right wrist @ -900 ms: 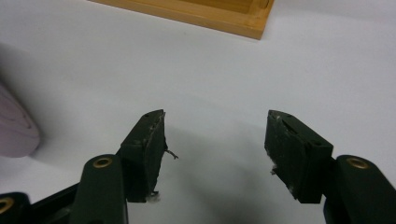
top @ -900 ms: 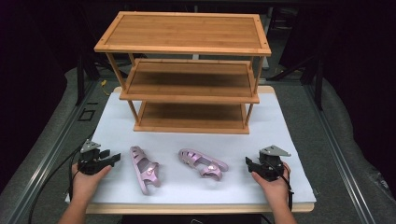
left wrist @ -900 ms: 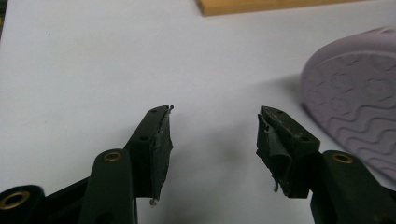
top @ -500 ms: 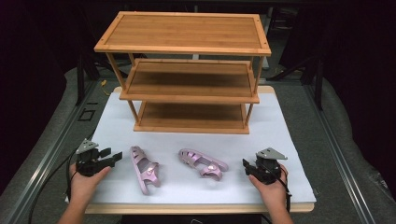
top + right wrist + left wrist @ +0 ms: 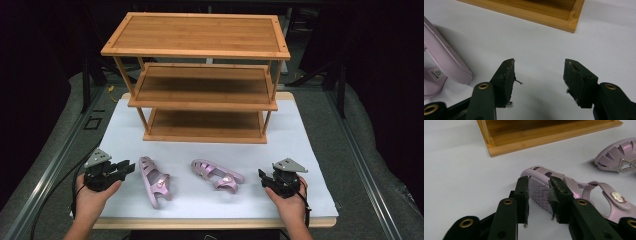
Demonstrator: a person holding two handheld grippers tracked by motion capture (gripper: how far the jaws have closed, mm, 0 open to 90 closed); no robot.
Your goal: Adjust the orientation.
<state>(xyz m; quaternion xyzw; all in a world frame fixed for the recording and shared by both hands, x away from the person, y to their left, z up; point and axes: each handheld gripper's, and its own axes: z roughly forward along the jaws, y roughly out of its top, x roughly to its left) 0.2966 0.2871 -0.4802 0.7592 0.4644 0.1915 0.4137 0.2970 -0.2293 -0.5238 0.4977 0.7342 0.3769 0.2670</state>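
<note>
From above, two pink sandals lie on the white table (image 5: 310, 150) before the wooden rack (image 5: 200, 90): the left sandal (image 5: 154, 180) just beside the left gripper (image 5: 129, 168), the right sandal (image 5: 217, 175) near the right gripper (image 5: 261, 175). Left gripper view: jaws narrowly parted, empty, the left sandal's toe just beyond. Right gripper view: jaws wide, empty, the right sandal at left.

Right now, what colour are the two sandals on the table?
Both sandals are pale pink-lilac, clearest in the left gripper view.

White-topped table (image 5: 305, 140), grey carpet floor (image 5: 372, 150) (metal rails), dark surroundings
</note>
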